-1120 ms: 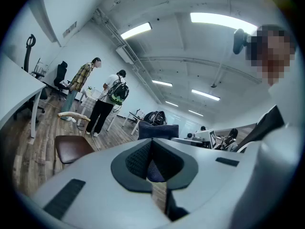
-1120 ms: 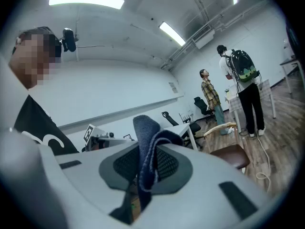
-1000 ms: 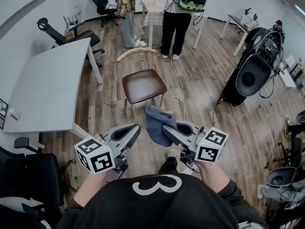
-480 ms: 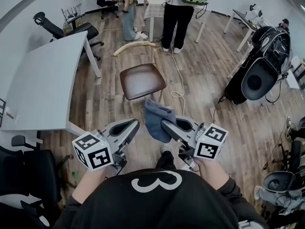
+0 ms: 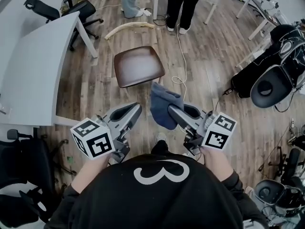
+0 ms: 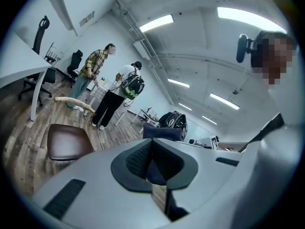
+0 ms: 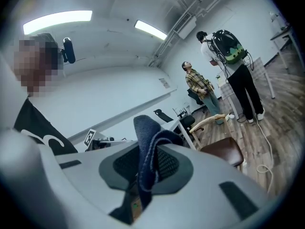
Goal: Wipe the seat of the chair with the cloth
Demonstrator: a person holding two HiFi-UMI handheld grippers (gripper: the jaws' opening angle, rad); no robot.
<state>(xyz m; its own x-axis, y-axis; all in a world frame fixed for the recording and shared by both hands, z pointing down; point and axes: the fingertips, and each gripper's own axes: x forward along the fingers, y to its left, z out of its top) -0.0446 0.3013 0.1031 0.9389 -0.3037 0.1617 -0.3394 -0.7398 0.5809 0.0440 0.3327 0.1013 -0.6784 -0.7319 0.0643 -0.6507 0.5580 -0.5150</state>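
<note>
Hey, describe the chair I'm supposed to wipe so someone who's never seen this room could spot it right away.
Look just right of the big grey table, on the wood floor near the two standing people. The chair there has a glossy dark brown seat and a pale curved wooden backrest, unlike the black wheeled office chairs nearby.
</note>
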